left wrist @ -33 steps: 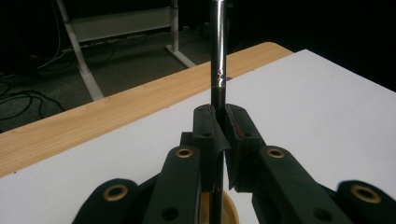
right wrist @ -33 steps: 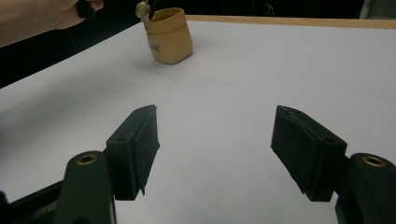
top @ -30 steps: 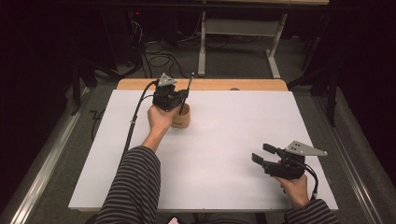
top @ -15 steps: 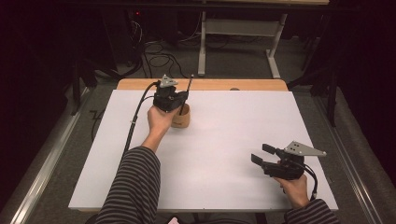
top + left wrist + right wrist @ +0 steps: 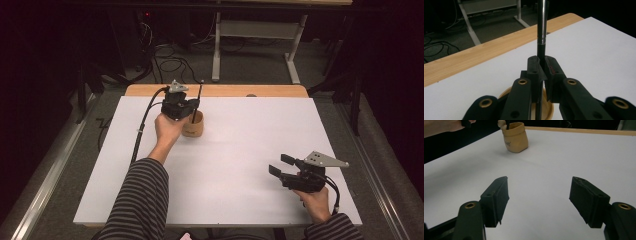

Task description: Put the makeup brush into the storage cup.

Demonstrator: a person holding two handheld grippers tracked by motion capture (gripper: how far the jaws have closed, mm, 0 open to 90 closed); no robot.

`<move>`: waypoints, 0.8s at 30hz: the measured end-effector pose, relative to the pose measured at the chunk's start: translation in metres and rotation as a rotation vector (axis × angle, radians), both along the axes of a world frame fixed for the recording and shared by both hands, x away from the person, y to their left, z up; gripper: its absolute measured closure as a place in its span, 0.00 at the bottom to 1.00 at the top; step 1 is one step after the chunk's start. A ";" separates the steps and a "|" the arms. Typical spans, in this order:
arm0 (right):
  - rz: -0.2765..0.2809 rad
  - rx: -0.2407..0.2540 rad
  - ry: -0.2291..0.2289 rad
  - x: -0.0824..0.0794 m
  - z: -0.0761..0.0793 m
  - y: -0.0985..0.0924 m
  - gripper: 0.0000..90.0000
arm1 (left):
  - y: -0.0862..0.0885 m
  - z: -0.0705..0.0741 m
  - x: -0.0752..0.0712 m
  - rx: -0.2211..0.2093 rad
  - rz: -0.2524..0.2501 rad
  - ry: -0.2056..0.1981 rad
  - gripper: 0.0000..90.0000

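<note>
A small tan wooden cup stands on the white table at the back left. A thin black rod with a silvery upper part stands upright with its lower end in the cup. My left gripper is shut on this rod just above the cup's rim; in the left gripper view the two pads press the rod from both sides. My right gripper rests at the front right, open with nothing between its fingers. The cup shows far off in the right gripper view.
A wooden strip runs along the table's far edge. Beyond it, a white desk frame and cables lie on the dark floor. A metal rail runs along the left side of the table.
</note>
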State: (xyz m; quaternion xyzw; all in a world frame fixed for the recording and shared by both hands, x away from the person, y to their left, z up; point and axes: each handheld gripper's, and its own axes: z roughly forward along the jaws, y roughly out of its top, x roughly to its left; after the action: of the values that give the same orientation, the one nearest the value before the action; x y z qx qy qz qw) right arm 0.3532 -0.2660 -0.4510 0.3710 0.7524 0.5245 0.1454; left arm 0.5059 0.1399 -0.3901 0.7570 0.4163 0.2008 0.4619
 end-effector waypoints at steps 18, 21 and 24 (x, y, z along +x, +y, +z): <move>0.002 -0.001 -0.002 0.000 0.000 0.000 0.36 | -0.001 -0.015 0.002 0.014 0.015 0.019 0.92; 0.000 0.001 0.001 0.000 0.000 0.000 0.36 | 0.000 -0.017 0.002 0.018 0.013 0.026 0.92; 0.002 0.002 0.002 0.001 0.000 0.000 0.36 | 0.001 -0.019 0.002 0.026 0.014 0.037 0.92</move>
State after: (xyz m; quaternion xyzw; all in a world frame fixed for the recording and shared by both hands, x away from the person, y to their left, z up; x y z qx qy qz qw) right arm 0.3539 -0.2663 -0.4512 0.3708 0.7525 0.5249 0.1440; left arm 0.5081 0.1412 -0.4090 0.7635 0.4273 0.1955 0.4431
